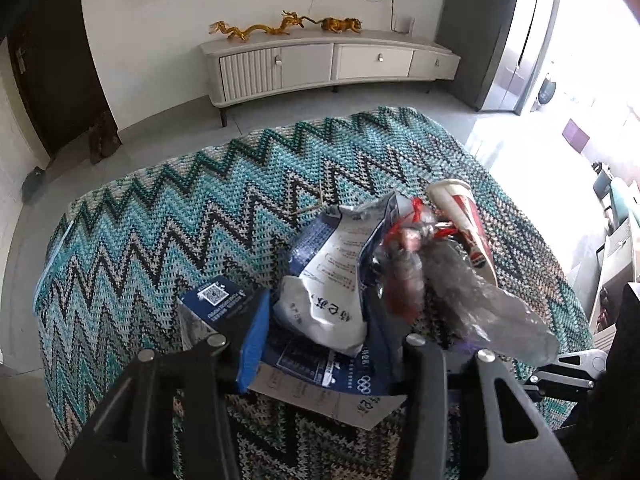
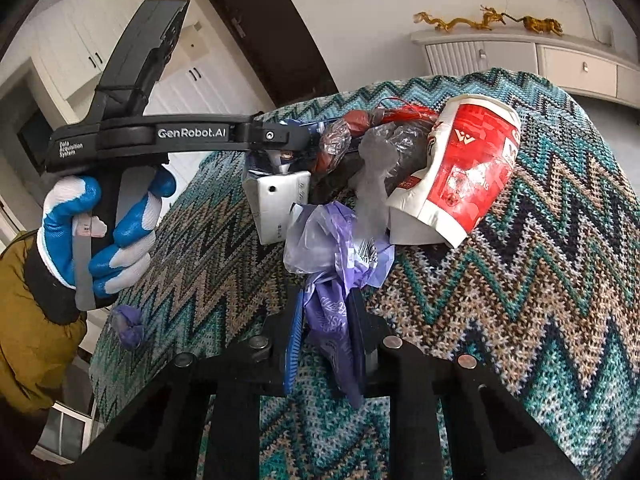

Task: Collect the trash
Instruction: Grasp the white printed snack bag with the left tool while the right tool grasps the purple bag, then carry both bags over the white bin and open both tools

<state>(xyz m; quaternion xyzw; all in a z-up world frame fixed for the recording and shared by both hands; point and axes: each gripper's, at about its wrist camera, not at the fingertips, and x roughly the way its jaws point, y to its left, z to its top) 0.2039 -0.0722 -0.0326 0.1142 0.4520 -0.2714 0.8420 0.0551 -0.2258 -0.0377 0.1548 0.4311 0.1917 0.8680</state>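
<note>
Two tools work the trash: right tool (image 2: 326, 332) pinches a purple bag (image 2: 332, 256); left tool (image 1: 332, 344), half open, straddles a blue-white packet (image 1: 324, 312), crushed cup (image 2: 460, 168) at two o'clock.

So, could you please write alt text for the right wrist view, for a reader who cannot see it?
The right gripper is shut on a purple plastic bag lying on a zigzag-knit cover. Behind the bag lie a crushed red paper cup and clear wrappers; a gloved hand holds the left gripper over them.

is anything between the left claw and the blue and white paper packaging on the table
Nothing visible: the left claw straddles the blue and white paper packaging, its blue pad beside the blue box end. A clear plastic wrapper overhangs the other finger.
</note>
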